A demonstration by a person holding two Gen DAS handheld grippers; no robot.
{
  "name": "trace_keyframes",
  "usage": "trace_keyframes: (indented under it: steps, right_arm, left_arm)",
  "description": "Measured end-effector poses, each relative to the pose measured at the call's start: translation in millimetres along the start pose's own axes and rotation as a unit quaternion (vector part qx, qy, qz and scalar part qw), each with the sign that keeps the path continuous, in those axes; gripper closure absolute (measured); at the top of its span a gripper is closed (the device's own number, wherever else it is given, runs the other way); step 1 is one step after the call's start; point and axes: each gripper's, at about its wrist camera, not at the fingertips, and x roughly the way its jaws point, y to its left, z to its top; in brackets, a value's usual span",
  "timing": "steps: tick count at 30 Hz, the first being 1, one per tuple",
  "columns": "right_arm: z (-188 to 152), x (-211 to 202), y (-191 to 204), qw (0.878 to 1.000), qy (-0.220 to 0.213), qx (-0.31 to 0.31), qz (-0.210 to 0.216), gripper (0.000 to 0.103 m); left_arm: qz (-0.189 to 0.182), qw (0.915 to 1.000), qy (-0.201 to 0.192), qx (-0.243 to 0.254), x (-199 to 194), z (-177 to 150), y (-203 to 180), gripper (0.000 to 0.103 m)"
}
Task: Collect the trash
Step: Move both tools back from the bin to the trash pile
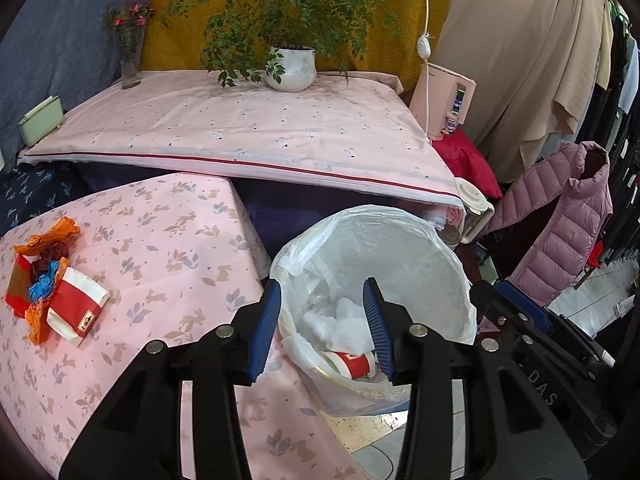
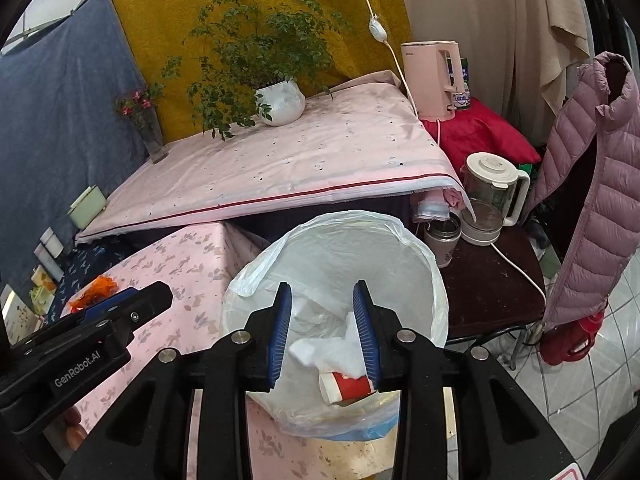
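Here, both hand-held grippers are held over the bin [image 2: 420, 280], which is lined w/ a thin white plastic bag [image 1: 320, 240] and stands on the floor just beside the low desk [image 1: 168, 248] w/ the pink rabbit-print cloth. The left hand-held gripper [image 1: 323, 322] is seen partly open, blue pads apart, nothing between them; the bin's mouth is framed in the gap. The right hand-held gripper [image 2: 322, 330] is likewise partly open, a bit narrower, w/ nothing gripped. Inside the bin, crumpled white tissue [image 2: 332, 352] is seen lying on top of a red-and-white paper cup [image 2: 348, 386], which is tipped on its side. More trash is left on the desk, at its left edge in the left wrist view: a red-and-white carton [image 1: 76, 306] on its side, touching a heap of orange crepe paper [image 1: 52, 236] w/ a blue scrap [image 1: 42, 286] and a red box [image 1: 18, 284]. Only a bit of the orange paper shows in the right wrist view, behind the left tool. Farther back, a higher desk [image 1: 240, 128] w/ a pale pink cloth is seen, carrying a potted plant [image 1: 290, 64] and a vase of red flowers [image 1: 130, 60]. A glass kettle [image 2: 490, 196] stands to the right of the bin, well apart from it.
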Motion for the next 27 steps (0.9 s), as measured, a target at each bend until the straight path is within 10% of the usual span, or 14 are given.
trace_keyframes:
  steps: [27]
  right_arm:
    - [-15, -4, 89, 0.997, 0.013, -0.069, 0.039, 0.062]
  left_arm:
    - [0.049, 0.9953, -0.012, -0.083, -32, -13, 95, 0.053]
